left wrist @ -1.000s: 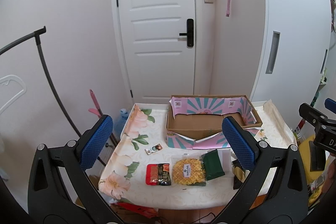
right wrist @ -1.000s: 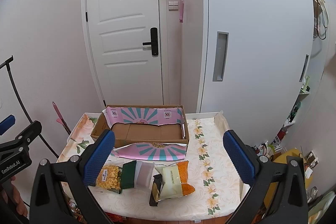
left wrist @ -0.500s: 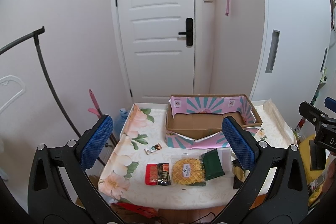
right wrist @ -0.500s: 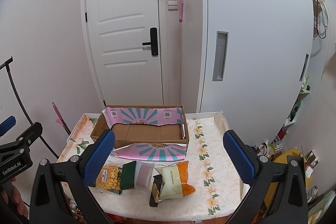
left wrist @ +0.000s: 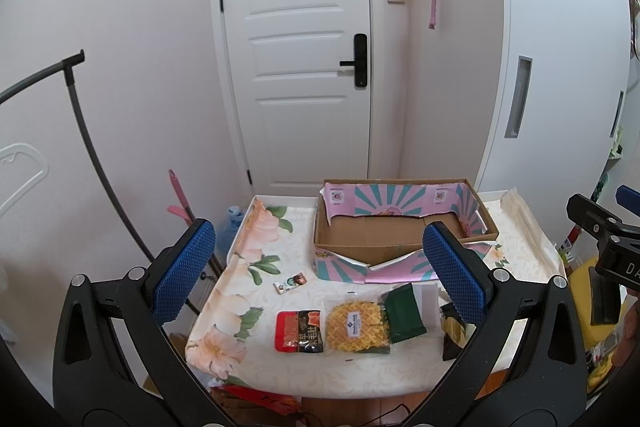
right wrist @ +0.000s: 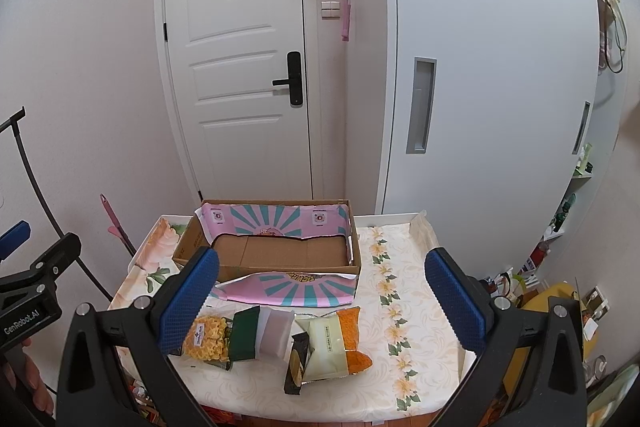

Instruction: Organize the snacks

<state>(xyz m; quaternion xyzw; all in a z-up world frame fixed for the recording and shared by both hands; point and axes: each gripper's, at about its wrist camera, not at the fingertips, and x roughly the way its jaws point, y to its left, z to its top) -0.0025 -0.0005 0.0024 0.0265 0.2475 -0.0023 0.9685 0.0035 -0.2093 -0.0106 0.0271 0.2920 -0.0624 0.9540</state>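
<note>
From my left tongs (left wrist: 318,273) I look down on the table (left wrist: 248,267). The blue pads stand wide apart and hold nothing. Below and ahead of them, near the front edge, the snacks lie in a row: the red packet (left wrist: 298,331), then the waffle packet (left wrist: 357,325) touching it, then the dark green packet (left wrist: 404,313) which overlaps the waffle one. A small sachet (left wrist: 291,282) lies alone, a little further back. The cardboard box (left wrist: 400,231) is behind the row, open on top and, as far as I see, with nothing inside. The red packet has its long axis pointing away from me — so my pads could close across its short side.

From my right tongs (right wrist: 322,301) the pads are also spread open and empty. Just below and between them lie the cream and orange bag (right wrist: 328,347) and a dark packet (right wrist: 298,359) leaning on its left side. The bag points its long axis away from me too, slightly tilted to the right. The waffle packet (right wrist: 208,341) is half hidden behind my left pad.

I judge the red packet is nearer to my left hand and the orange bag to my right — nothing is in the box yet.
</note>
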